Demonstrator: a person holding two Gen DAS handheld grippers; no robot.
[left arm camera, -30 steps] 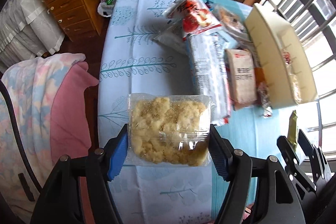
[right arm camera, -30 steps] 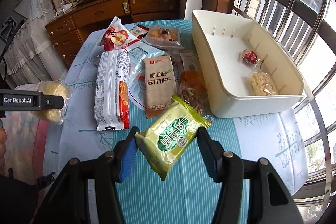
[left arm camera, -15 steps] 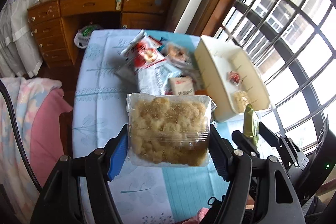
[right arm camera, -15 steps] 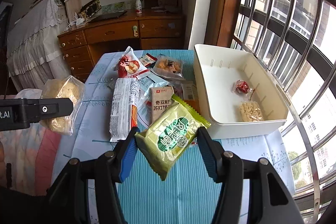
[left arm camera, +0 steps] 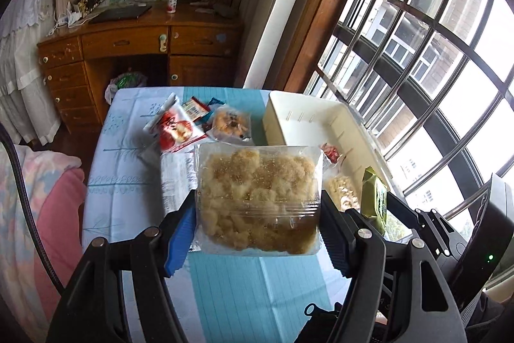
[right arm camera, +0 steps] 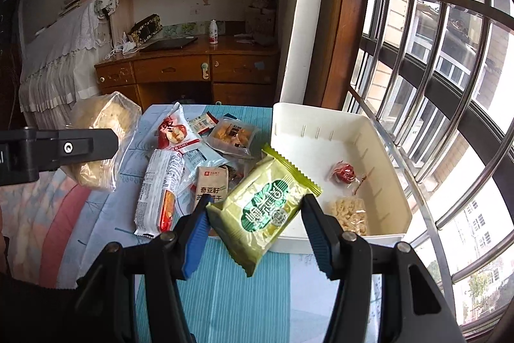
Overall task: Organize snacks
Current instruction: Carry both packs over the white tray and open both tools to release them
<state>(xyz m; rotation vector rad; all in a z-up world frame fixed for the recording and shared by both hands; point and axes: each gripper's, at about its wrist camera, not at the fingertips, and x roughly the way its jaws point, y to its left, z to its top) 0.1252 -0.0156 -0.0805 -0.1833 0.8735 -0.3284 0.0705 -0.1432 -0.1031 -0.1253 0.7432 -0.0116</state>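
1. Our left gripper [left arm camera: 258, 224] is clamped on a clear bag of yellow crumbly snack [left arm camera: 258, 198], up in the air over the table [left arm camera: 128, 182].
2. Our right gripper [right arm camera: 253, 221] is clamped on a green snack packet [right arm camera: 261, 208], just in front of the white bin [right arm camera: 321, 124].
3. Two small snacks lie in the bin, and more packets sit on the table beside it.

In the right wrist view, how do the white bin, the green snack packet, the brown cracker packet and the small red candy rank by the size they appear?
Largest to smallest, as they appear:
1. white bin
2. green snack packet, held close to the camera, so its true size against the bin is unsure
3. brown cracker packet, partly hidden
4. small red candy
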